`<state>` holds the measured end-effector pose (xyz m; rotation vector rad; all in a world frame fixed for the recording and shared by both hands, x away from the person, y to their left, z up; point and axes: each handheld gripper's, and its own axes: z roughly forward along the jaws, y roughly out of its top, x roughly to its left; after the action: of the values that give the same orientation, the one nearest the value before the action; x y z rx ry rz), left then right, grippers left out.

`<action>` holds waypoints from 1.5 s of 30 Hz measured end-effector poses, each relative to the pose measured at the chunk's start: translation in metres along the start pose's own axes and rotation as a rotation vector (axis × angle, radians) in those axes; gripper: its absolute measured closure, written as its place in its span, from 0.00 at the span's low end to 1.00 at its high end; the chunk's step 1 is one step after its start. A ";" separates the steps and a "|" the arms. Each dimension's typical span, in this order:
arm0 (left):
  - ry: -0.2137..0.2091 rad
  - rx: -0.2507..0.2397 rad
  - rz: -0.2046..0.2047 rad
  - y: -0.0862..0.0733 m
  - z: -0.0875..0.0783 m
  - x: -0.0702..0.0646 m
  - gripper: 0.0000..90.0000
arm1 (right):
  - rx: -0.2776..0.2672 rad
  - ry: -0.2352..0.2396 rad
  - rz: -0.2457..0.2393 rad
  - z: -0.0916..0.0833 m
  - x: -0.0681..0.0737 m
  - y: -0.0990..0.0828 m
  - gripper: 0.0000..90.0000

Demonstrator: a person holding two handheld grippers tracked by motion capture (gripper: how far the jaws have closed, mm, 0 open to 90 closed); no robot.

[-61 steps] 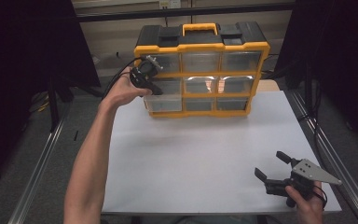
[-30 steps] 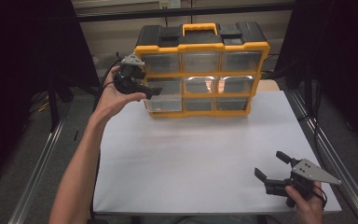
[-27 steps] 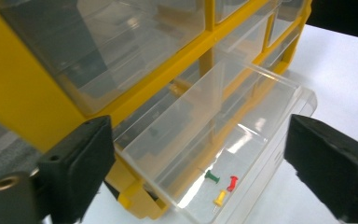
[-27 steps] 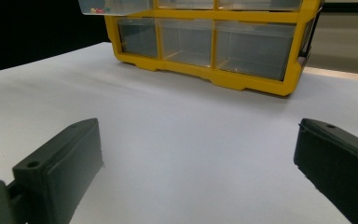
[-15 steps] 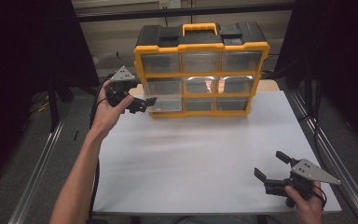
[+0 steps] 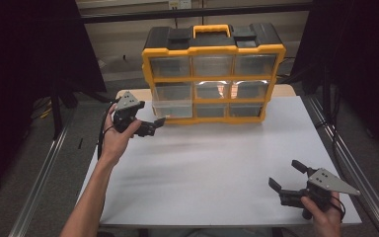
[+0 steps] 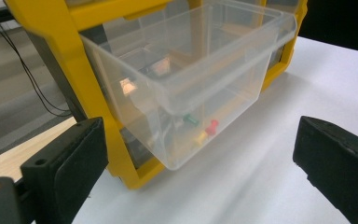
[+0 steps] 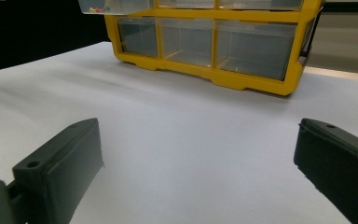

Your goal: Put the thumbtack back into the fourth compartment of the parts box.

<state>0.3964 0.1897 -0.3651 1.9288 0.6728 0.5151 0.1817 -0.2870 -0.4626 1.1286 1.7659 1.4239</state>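
Observation:
A yellow and black drawer organizer [image 6: 212, 49] stands at the back of the white table [image 6: 202, 163]. Its middle-left clear drawer [image 6: 172, 107] is pulled out a little. In the left gripper view this drawer [image 7: 191, 70] holds a green, a yellow and a red push pin [image 7: 211, 126]. My left gripper [image 6: 154, 125] hovers just left of the organizer's lower corner. It is open, its jaws have just been opening, and nothing is between them [image 7: 200, 158]. My right gripper [image 6: 285, 175] rests open at the near right, far from the organizer [image 8: 205, 32].
Metal rails run along both table sides [image 6: 345, 163]. A bare strip of wood [image 6: 286, 91] shows beside the organizer at the back. The organizer's other drawers [image 8: 251, 46] sit pushed in. A cable [image 6: 101, 133] trails from the left gripper.
My left hand has come down and slightly left, away from the pulled-out drawer's front toward the table. The right gripper has stayed put.

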 end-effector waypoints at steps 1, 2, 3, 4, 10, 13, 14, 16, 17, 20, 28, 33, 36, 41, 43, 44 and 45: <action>0.011 -0.003 -0.014 -0.004 0.000 -0.002 0.03 | 0.001 0.000 0.001 0.000 0.000 0.000 0.01; 0.009 -0.014 -0.027 -0.008 0.000 -0.003 0.03 | 0.000 0.002 0.001 0.000 0.000 0.000 0.01; 0.008 -0.019 -0.044 -0.012 -0.001 -0.004 0.03 | 0.000 0.002 0.000 0.000 0.000 0.000 0.01; 0.008 -0.018 -0.052 -0.017 -0.001 -0.005 0.03 | 0.000 -0.002 0.007 0.000 0.001 0.000 0.01; 0.005 -0.028 -0.057 -0.036 -0.001 -0.014 0.03 | 0.003 -0.002 0.007 -0.001 0.000 0.000 0.01; -0.007 -0.042 -0.079 -0.045 -0.003 -0.022 0.03 | 0.002 -0.007 0.004 -0.001 -0.001 0.000 0.01; 0.006 -0.034 -0.069 -0.047 -0.003 -0.024 0.03 | -0.001 -0.008 0.007 -0.001 -0.001 0.000 0.01; 0.002 -0.029 -0.072 -0.051 -0.004 -0.028 0.03 | -0.001 -0.007 0.003 -0.001 -0.001 0.000 0.01; -0.004 -0.039 -0.080 -0.054 -0.004 -0.031 0.03 | 0.001 -0.004 0.002 -0.002 -0.001 0.000 0.01; -0.026 -0.032 -0.100 -0.063 -0.006 -0.036 0.03 | 0.002 -0.003 0.003 -0.001 -0.001 0.000 0.01; -0.003 -0.025 -0.139 -0.085 -0.013 -0.046 0.03 | 0.001 -0.013 0.009 -0.001 -0.001 0.000 0.01; -0.006 -0.059 -0.147 -0.098 -0.019 -0.054 0.03 | 0.001 -0.012 0.011 0.000 -0.001 0.000 0.01; -0.014 -0.069 -0.177 -0.104 -0.024 -0.055 0.03 | -0.001 -0.015 0.013 0.000 -0.001 0.000 0.01; 0.028 -0.102 -0.182 -0.115 -0.035 -0.059 0.03 | 0.002 -0.013 0.019 0.001 -0.001 0.001 0.01; 0.027 -0.113 -0.199 -0.116 -0.040 -0.058 0.03 | 0.000 -0.014 0.017 0.002 -0.002 0.001 0.01; 0.032 -0.129 -0.215 -0.118 -0.043 -0.058 0.04 | 0.001 -0.013 0.017 0.002 -0.002 0.001 0.01; 0.024 -0.161 -0.243 -0.120 -0.046 -0.058 0.03 | 0.000 -0.014 0.019 0.003 -0.001 0.001 0.01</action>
<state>0.2966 0.2253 -0.4580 1.6656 0.8425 0.4262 0.1847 -0.2870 -0.4625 1.1556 1.7496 1.4234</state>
